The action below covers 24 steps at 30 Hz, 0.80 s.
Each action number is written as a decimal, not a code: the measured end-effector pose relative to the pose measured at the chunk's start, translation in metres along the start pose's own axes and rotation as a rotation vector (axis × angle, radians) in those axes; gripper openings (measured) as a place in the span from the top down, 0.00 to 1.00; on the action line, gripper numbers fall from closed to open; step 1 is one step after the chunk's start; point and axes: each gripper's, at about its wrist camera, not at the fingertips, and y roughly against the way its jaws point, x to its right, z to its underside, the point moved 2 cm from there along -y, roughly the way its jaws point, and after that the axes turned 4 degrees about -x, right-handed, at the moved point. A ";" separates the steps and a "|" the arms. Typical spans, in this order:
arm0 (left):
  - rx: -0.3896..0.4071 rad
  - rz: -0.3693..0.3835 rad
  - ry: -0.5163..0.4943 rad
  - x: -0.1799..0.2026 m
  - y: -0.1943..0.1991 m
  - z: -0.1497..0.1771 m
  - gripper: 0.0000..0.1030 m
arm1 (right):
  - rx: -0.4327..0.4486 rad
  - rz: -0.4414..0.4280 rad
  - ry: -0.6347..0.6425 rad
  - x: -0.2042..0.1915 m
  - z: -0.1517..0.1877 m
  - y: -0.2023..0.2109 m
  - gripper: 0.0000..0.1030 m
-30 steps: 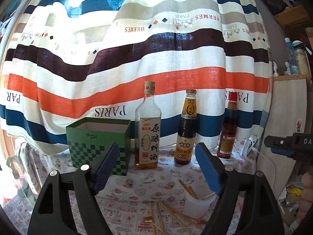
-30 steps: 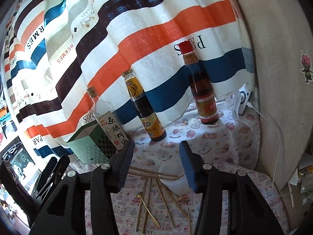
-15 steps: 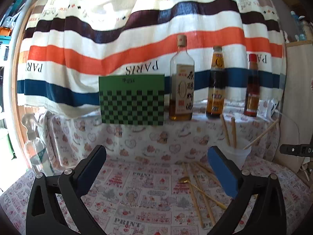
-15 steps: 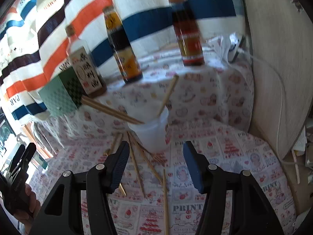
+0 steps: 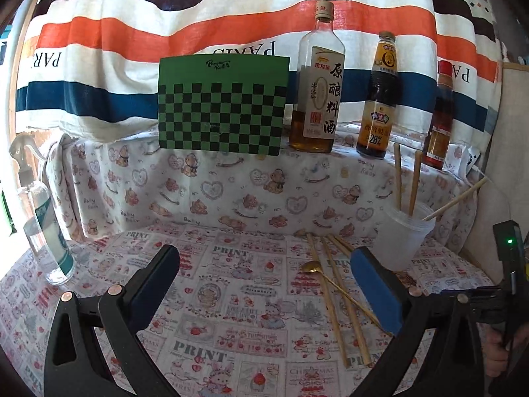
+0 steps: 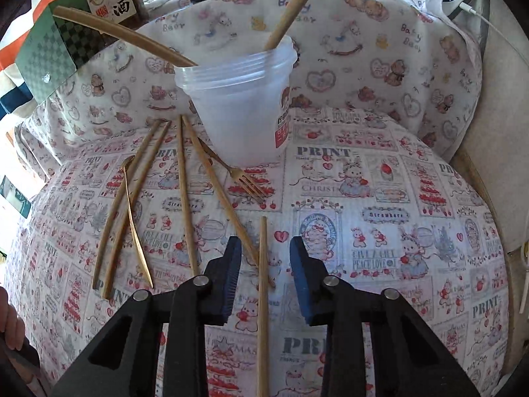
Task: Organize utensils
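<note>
**Right gripper straddles a lone chopstick near the cup**

A single chopstick (image 6: 263, 281) lies on the printed cloth (image 6: 380, 198), running straight between the fingers of the right gripper (image 6: 264, 258). The jaws are closing with the stick in the gap, but the pads stand clear of it on both sides.

Just beyond it stands the plastic cup (image 6: 238, 99), a stack of translucent tubs, with chopsticks leaning out of it to the left and upward. A gold fork (image 6: 238, 173) lies at the cup's foot, its tines pointing toward the gripper. Left of the fork several more chopsticks (image 6: 185, 192) lie fanned on the cloth, one of them slanting in close to the left pad, and a gold spoon (image 6: 132, 218) lies across the leftmost pair.

The left gripper (image 5: 264, 284) hangs over bare cloth with its jaws spread wide and nothing between them.

Only the left view shows the whole back ledge: a green checkered box (image 5: 221, 106), three sauce bottles (image 5: 317, 79) and the striped curtain (image 5: 198, 33) behind them, plus a spray bottle (image 5: 43, 225) far left. There the fork is hidden behind that gripper's right finger. Only the right view shows the lone chopstick.
</note>
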 end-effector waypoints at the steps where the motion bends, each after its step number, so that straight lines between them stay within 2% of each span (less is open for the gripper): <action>1: -0.002 -0.002 0.002 0.000 0.000 0.000 0.00 | 0.001 -0.004 -0.006 0.001 -0.002 -0.003 0.74; 3: -0.008 -0.012 0.000 0.000 -0.002 0.001 0.00 | 0.001 -0.014 -0.007 0.003 -0.004 -0.008 0.81; 5: -0.015 -0.009 0.003 0.000 -0.003 0.001 0.00 | 0.001 -0.029 0.005 0.001 -0.004 -0.007 0.93; 8: -0.013 -0.007 0.003 0.001 -0.001 0.001 0.00 | 0.020 -0.046 0.013 -0.001 -0.002 -0.002 0.95; 10: -0.005 -0.016 -0.004 0.001 0.000 0.001 0.00 | 0.073 -0.047 0.027 -0.004 -0.002 0.011 0.95; 13: 0.000 -0.028 -0.010 0.001 0.001 0.001 0.00 | 0.202 -0.061 0.028 -0.006 -0.002 0.043 0.95; 20: -0.023 -0.045 0.005 -0.003 -0.004 0.001 0.00 | 0.582 -0.212 -0.013 0.003 0.010 0.137 0.95; 22: -0.025 -0.055 0.010 -0.004 -0.006 0.002 0.00 | 0.700 -0.219 -0.031 0.006 0.019 0.159 0.95; 24: -0.015 -0.074 0.006 -0.005 -0.005 0.002 0.00 | 0.780 -0.195 -0.036 0.007 0.024 0.179 0.95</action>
